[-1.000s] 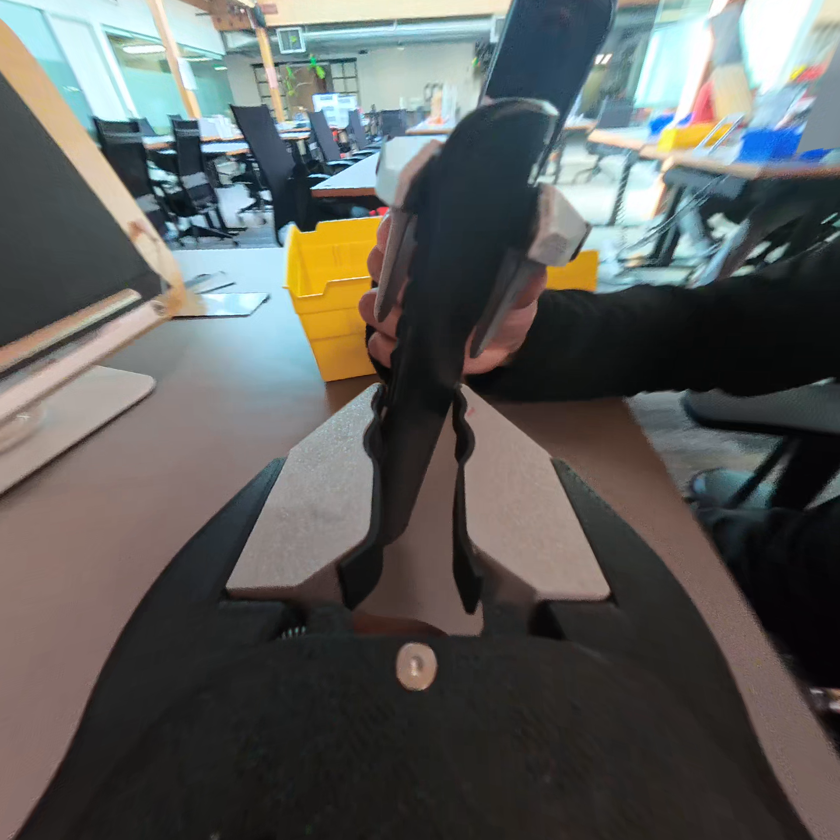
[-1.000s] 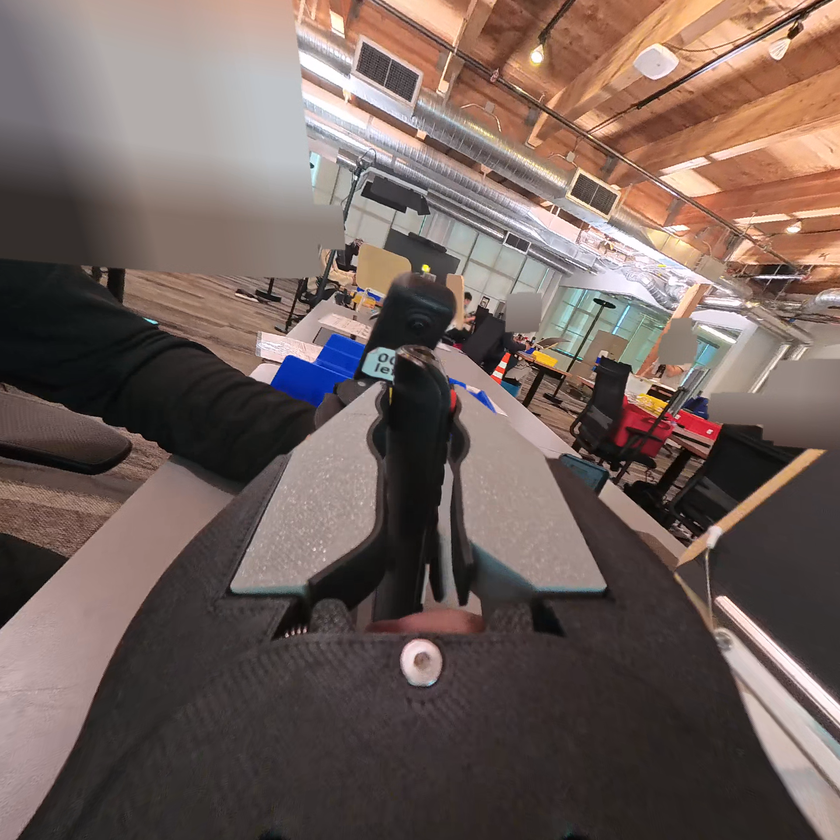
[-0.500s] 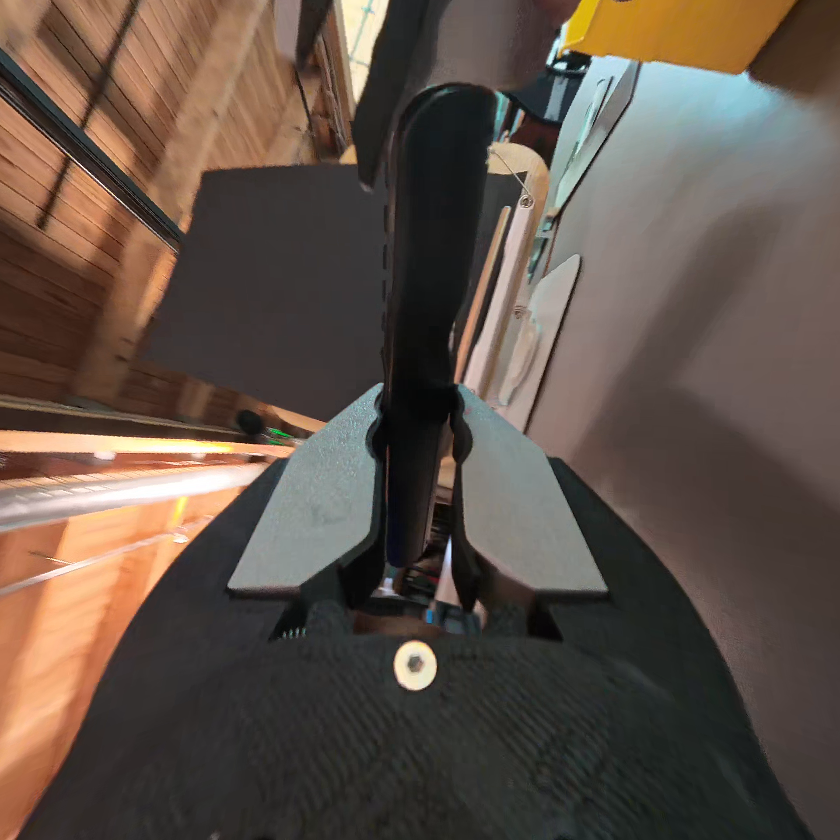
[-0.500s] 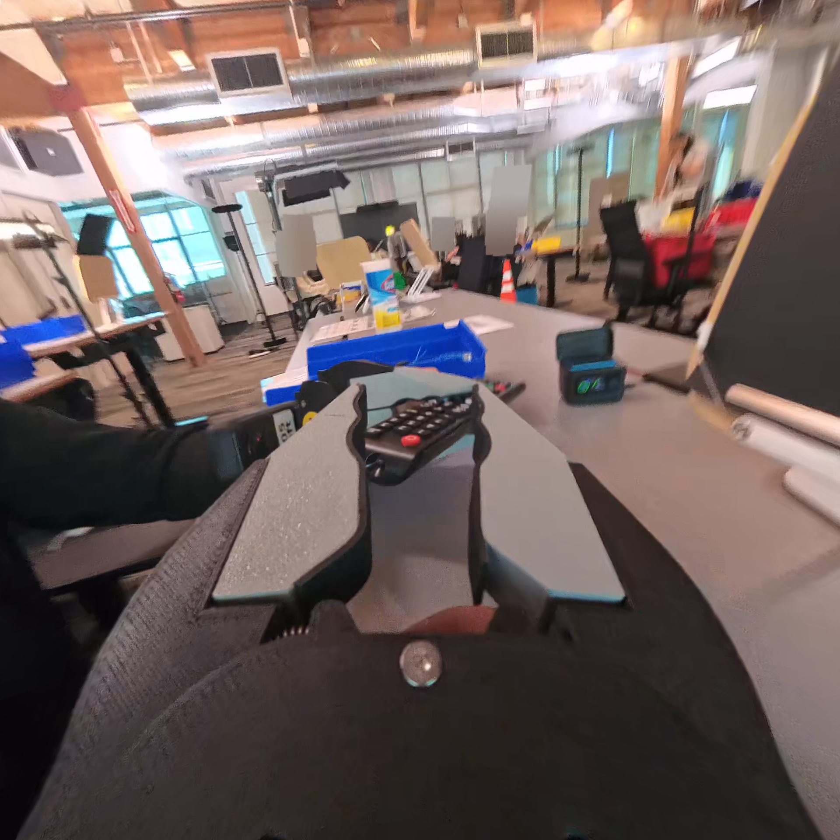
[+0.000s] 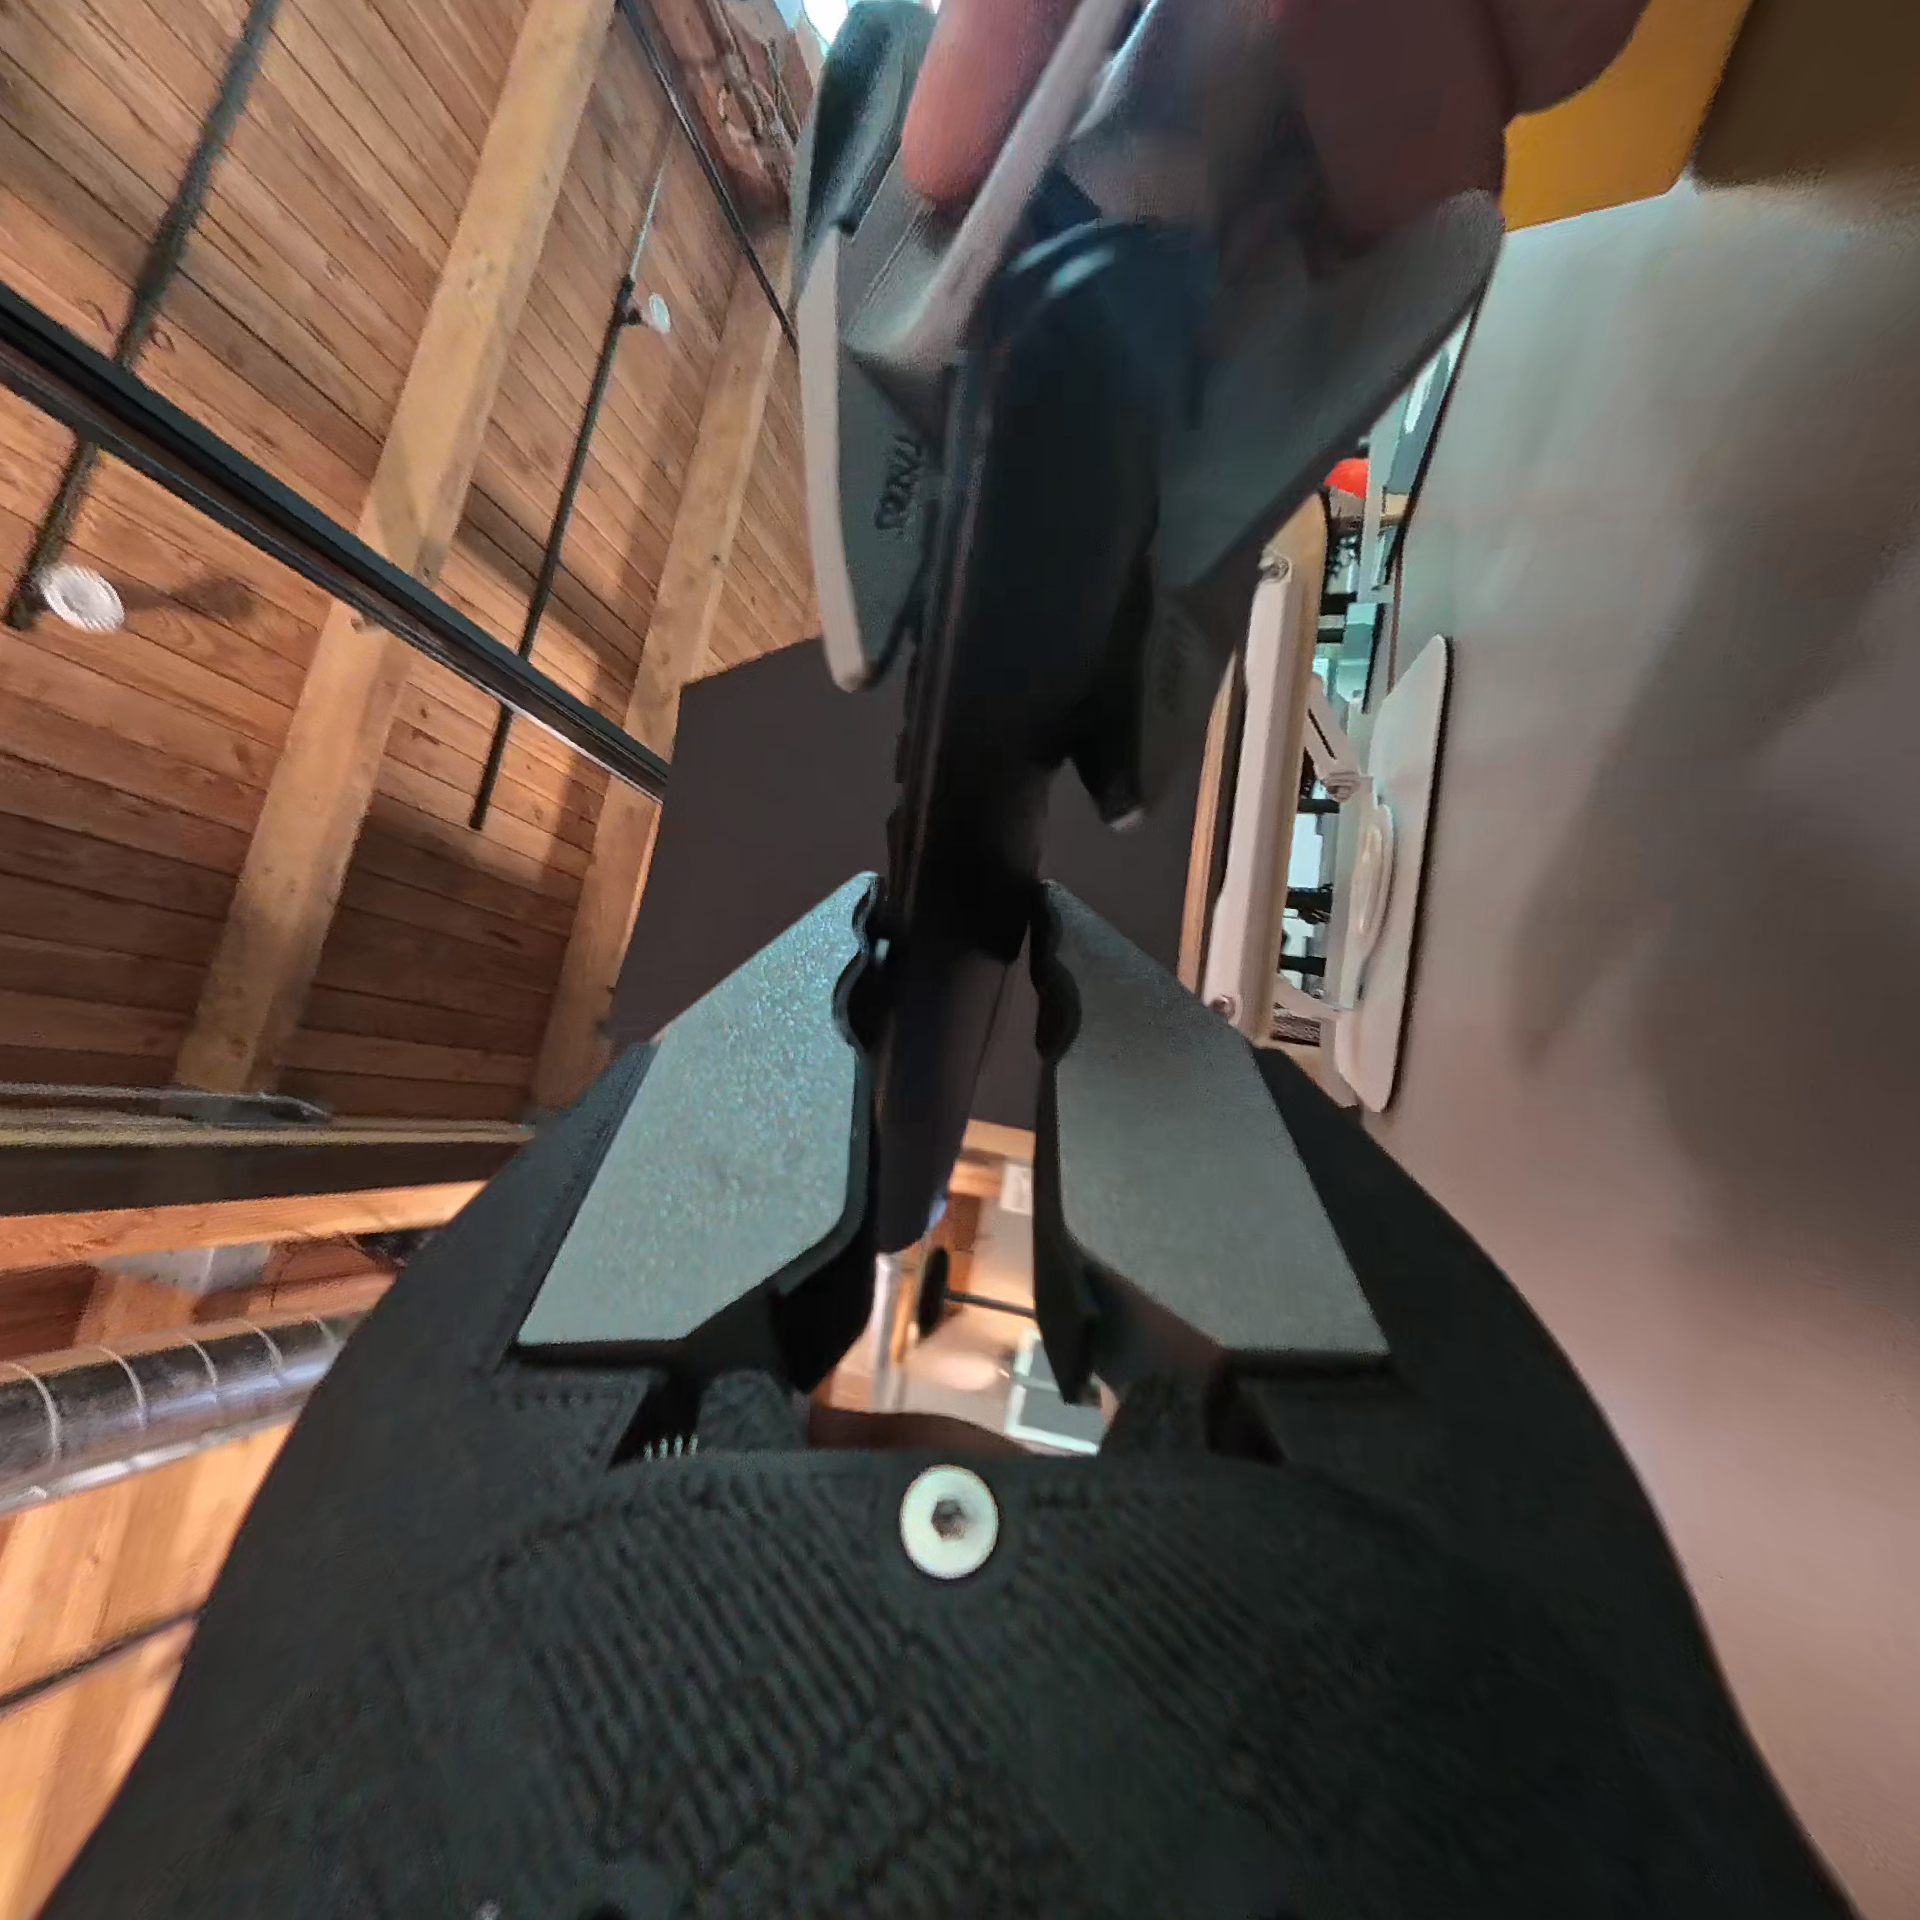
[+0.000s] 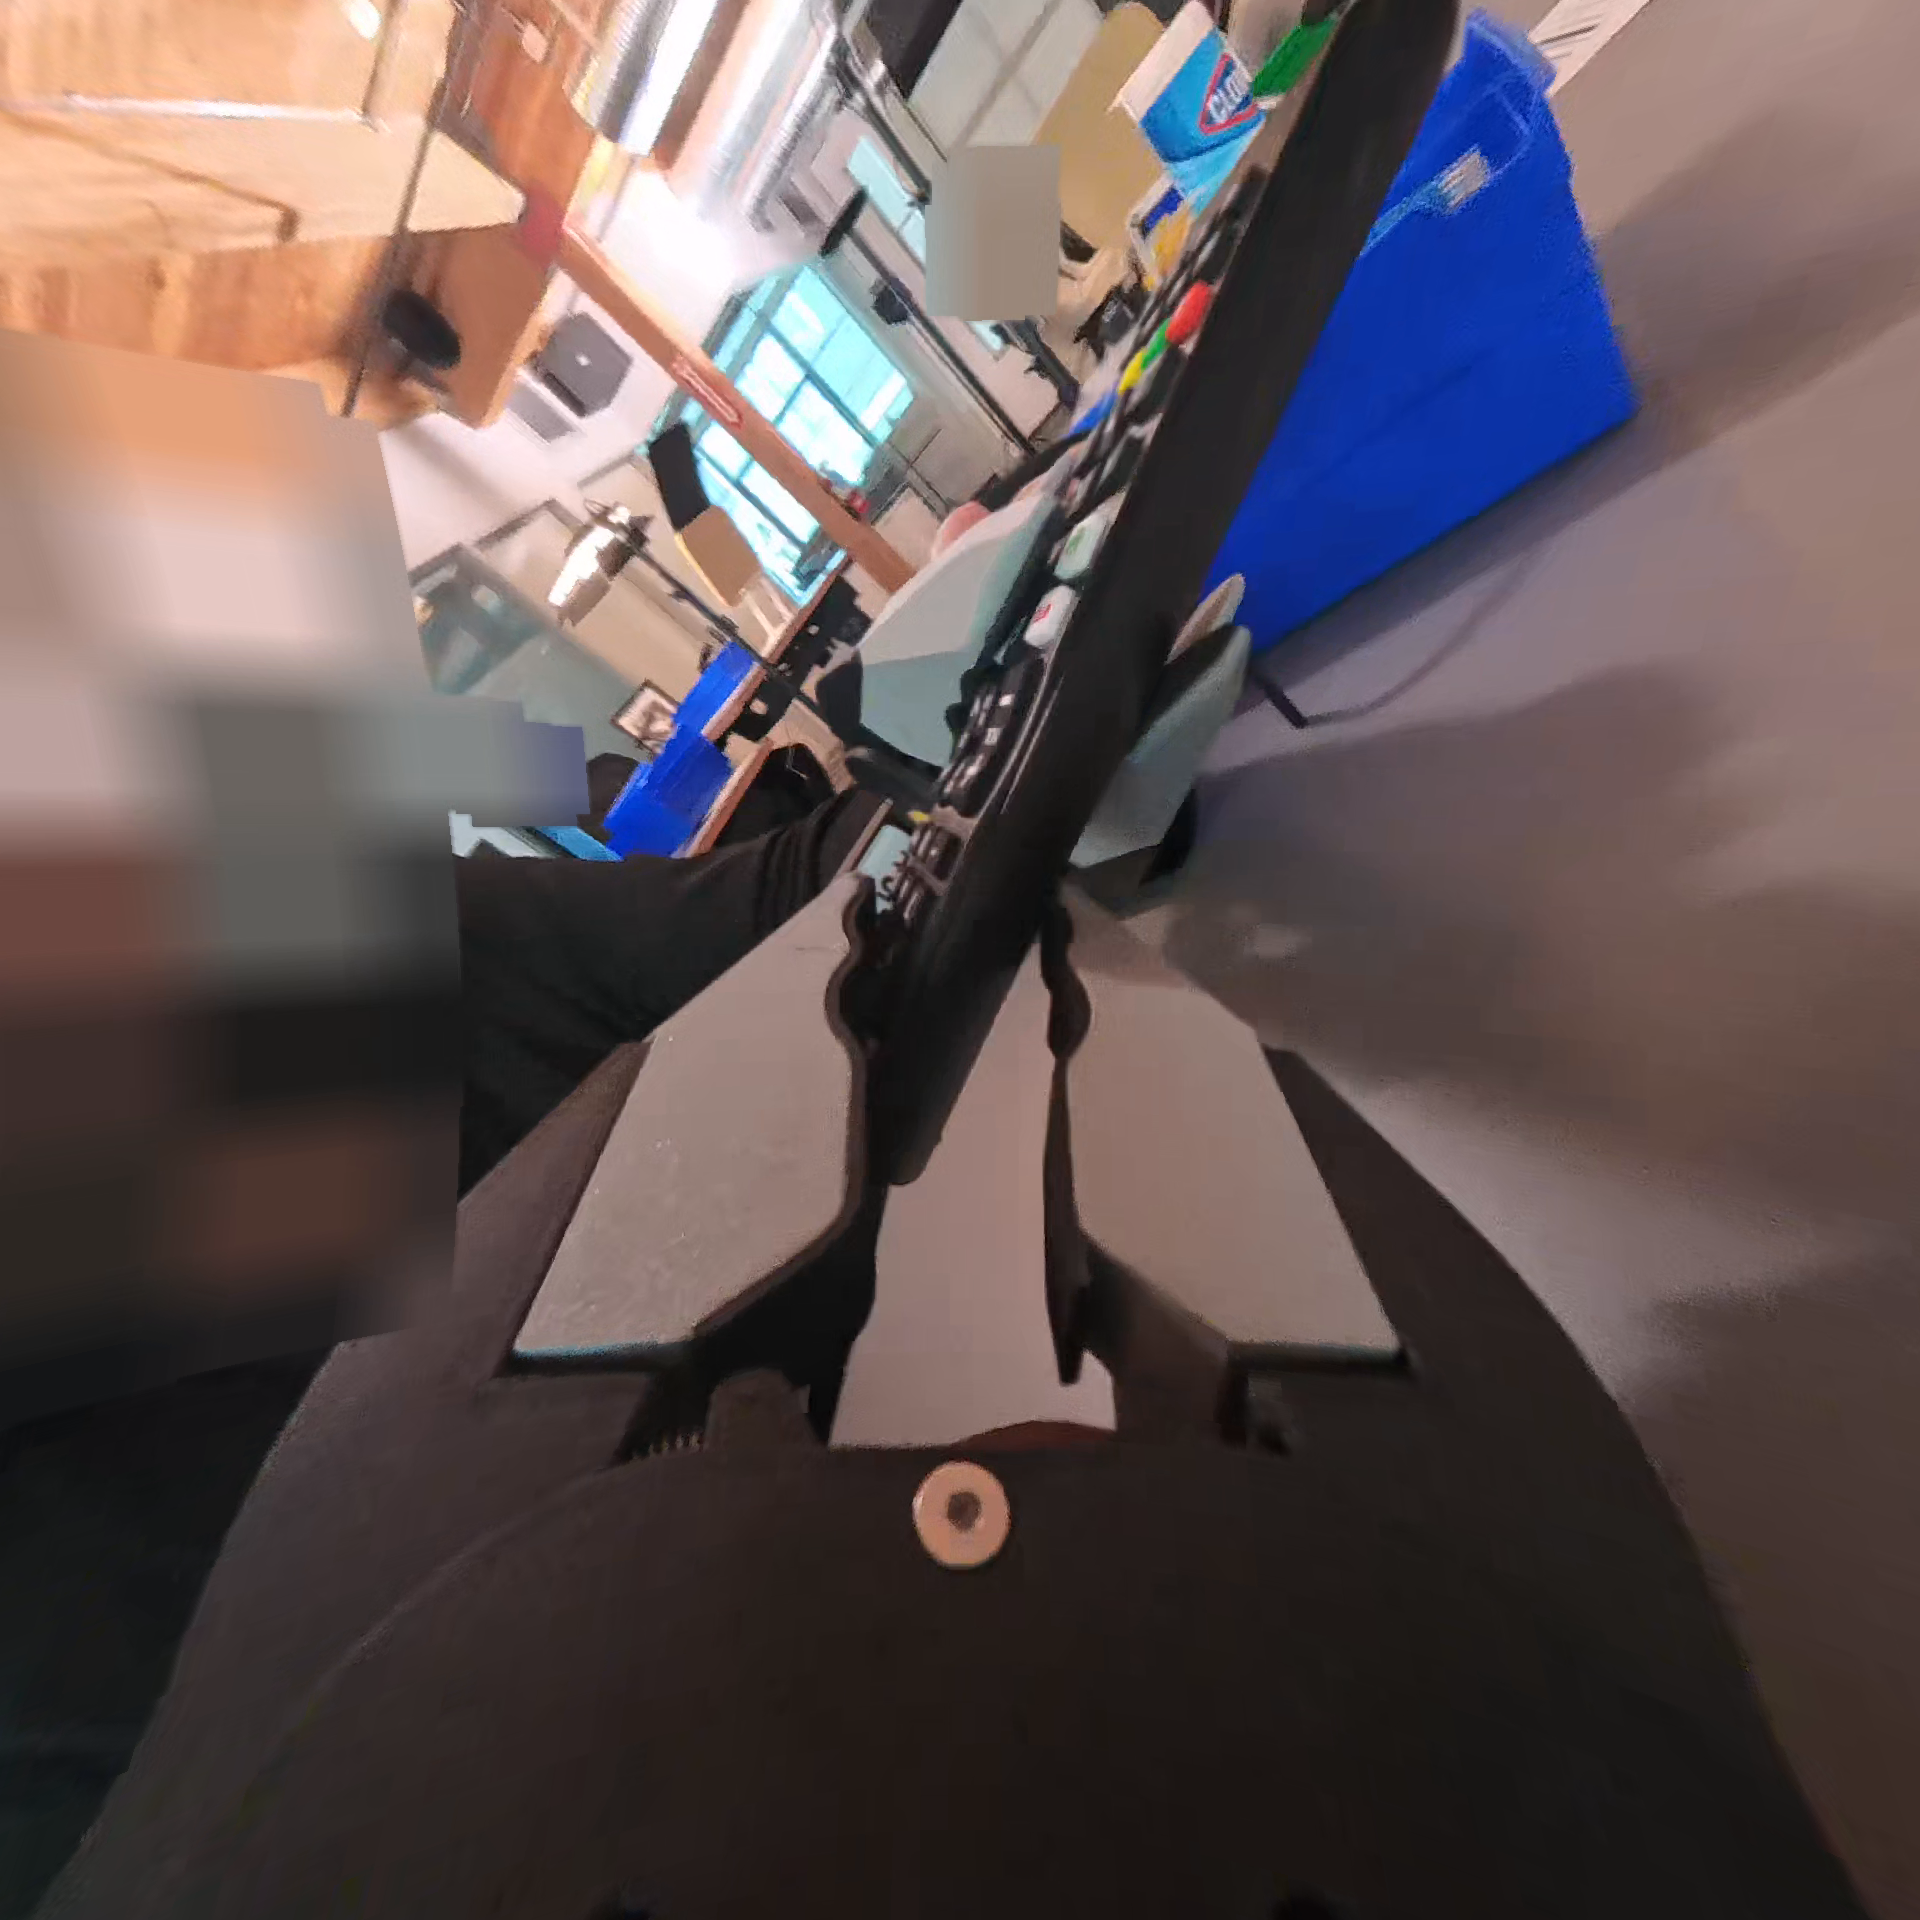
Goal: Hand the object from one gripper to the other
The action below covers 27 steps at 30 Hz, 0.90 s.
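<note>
A long black remote control (image 5: 1018,675) is gripped at both ends. My left gripper (image 5: 956,935) is shut on its near end, across its thickness. Farther up the remote, the right gripper's grey fingers (image 5: 873,468) clamp it, with a person's hand (image 5: 987,94) behind them. In the right wrist view the remote (image 6: 1049,748) runs up and to the right with its coloured buttons facing left. My right gripper (image 6: 951,935) is shut on its near end. The left gripper's pale fingers (image 6: 935,644) grip it farther along. Both views are strongly tilted.
The grey table (image 6: 1558,935) fills the right side of both views. A blue bin (image 6: 1455,343) stands on it behind the remote. A yellow bin (image 5: 1621,94), a dark board in a wooden frame (image 5: 769,831) and a white stand base (image 5: 1392,862) show in the left wrist view. The gap from one gripper's tips to the other's is roughly 7 cm.
Half a second ago my right gripper was open and away from the remote. It has come back and closed on it. The left gripper has kept its hold. Both grippers have rolled sideways.
</note>
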Available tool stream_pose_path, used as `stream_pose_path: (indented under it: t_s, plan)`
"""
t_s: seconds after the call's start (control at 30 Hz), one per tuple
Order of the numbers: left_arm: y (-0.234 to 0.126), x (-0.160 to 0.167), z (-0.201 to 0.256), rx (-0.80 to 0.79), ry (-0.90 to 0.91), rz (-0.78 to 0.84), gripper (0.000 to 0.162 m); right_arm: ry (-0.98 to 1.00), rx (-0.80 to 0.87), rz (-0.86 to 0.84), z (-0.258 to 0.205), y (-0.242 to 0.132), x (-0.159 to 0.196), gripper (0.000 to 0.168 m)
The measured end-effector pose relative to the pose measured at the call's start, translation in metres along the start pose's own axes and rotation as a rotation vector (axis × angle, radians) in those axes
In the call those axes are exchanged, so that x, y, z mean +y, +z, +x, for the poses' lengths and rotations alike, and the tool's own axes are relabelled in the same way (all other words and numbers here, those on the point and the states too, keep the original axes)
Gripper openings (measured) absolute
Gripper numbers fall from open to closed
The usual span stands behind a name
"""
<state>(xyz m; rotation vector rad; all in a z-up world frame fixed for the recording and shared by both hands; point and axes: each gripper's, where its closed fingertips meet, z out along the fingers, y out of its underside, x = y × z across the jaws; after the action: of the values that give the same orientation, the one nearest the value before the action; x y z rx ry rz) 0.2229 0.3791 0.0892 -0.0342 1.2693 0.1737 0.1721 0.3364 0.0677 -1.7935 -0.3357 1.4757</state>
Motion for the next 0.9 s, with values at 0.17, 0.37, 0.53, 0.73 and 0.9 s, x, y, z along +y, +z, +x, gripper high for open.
stream_pose_path:
  t_s: [0.17, 0.37, 0.53, 0.73, 0.9]
  plan:
    - [0.004, 0.006, 0.007, 0.075, -0.366, -0.034, 0.046, -0.227, 0.24, -0.027, 0.019, -0.003, -0.007, 0.027]
    - [0.003, 0.004, 0.004, 0.012, -0.356, -0.041, 0.058, -0.477, 0.614, -0.07, 0.031, -0.006, -0.015, 0.027]
    - [0.004, -0.004, -0.013, -0.083, -0.248, -0.043, 0.059, -0.5, 0.908, -0.032, 0.022, -0.045, -0.03, 0.021]
    - [0.005, 0.001, 0.007, 0.014, -0.454, -0.06, 0.05, -0.583, 1.256, 0.023, -0.048, -0.144, -0.039, 0.021]
    - [0.009, -0.002, 0.017, 0.053, -0.459, -0.071, 0.043, -0.433, 1.493, 0.115, -0.077, -0.262, -0.017, 0.021]
